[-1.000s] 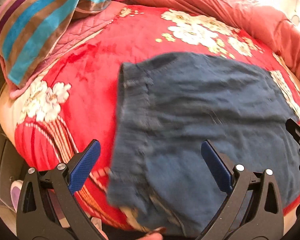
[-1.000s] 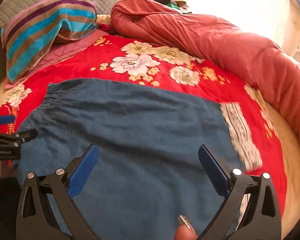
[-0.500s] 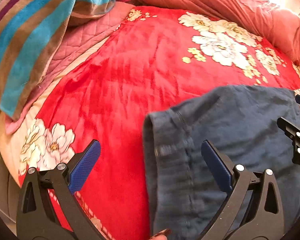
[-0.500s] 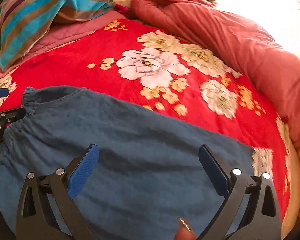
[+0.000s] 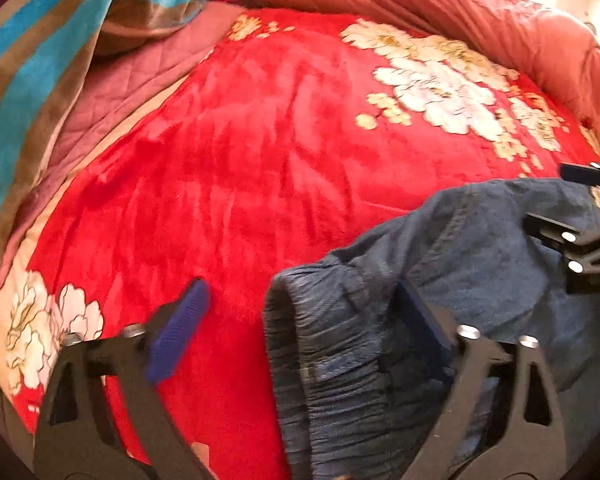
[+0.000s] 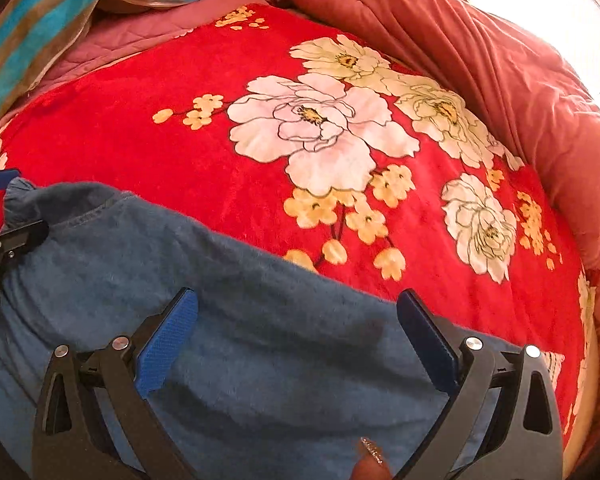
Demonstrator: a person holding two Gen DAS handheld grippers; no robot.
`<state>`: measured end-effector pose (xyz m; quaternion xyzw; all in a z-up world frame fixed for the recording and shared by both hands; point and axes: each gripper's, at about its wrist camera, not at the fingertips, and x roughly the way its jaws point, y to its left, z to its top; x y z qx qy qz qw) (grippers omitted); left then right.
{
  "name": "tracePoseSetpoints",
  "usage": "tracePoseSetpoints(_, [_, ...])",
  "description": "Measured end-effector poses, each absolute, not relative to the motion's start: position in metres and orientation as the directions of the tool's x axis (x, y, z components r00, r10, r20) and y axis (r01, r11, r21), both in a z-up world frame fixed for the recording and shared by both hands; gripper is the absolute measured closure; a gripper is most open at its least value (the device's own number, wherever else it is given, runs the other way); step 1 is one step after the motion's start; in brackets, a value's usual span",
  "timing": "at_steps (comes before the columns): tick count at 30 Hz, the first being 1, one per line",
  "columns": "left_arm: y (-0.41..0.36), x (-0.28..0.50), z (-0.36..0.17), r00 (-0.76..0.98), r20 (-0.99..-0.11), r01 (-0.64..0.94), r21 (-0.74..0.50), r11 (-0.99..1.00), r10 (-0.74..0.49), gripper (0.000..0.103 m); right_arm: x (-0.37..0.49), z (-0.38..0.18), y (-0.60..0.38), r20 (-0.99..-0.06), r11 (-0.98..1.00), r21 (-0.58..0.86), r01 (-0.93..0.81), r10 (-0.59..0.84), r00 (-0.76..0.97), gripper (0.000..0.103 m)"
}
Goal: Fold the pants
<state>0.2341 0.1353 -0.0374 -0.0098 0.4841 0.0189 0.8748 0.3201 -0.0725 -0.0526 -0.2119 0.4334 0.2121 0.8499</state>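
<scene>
Blue denim pants [image 5: 452,280] lie on a red floral blanket [image 5: 260,168]; their gathered elastic waistband [image 5: 328,356] is bunched up at the near left. My left gripper [image 5: 296,320] is open, its jaws straddling the waistband edge. In the right wrist view the pants [image 6: 260,336] cover the near part of the blanket [image 6: 140,128]. My right gripper [image 6: 296,320] is open just over the denim, near its far edge. The right gripper also shows at the right edge of the left wrist view [image 5: 580,236]. The left gripper shows at the left edge of the right wrist view [image 6: 4,248].
A rolled salmon-red quilt [image 6: 480,52] runs along the far and right side of the bed. A striped blue and brown towel [image 5: 52,48] lies on a pink quilted pad [image 5: 140,76] at the far left. The bed edge drops away at the near left.
Both grippers moved forward and lower toward the bed. The pants now sit nearer in view and the waistband has bunched up between the left gripper's jaws.
</scene>
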Motion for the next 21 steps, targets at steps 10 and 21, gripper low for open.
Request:
tracePoseSetpoints(10, [0.126, 0.213, -0.01, 0.595, -0.8, 0.059, -0.053, 0.997, -0.077, 0.077, 0.332, -0.054, -0.054, -0.831, 0.756, -0.206, -0.622, 0.201, 0.519, 0.004])
tracePoseSetpoints(21, [0.119, 0.178, 0.012, 0.612, -0.772, 0.152, -0.096, 0.984, -0.17, 0.081, 0.311, -0.052, -0.031, -0.843, 0.629, -0.183, -0.756, 0.295, 0.45, 0.061])
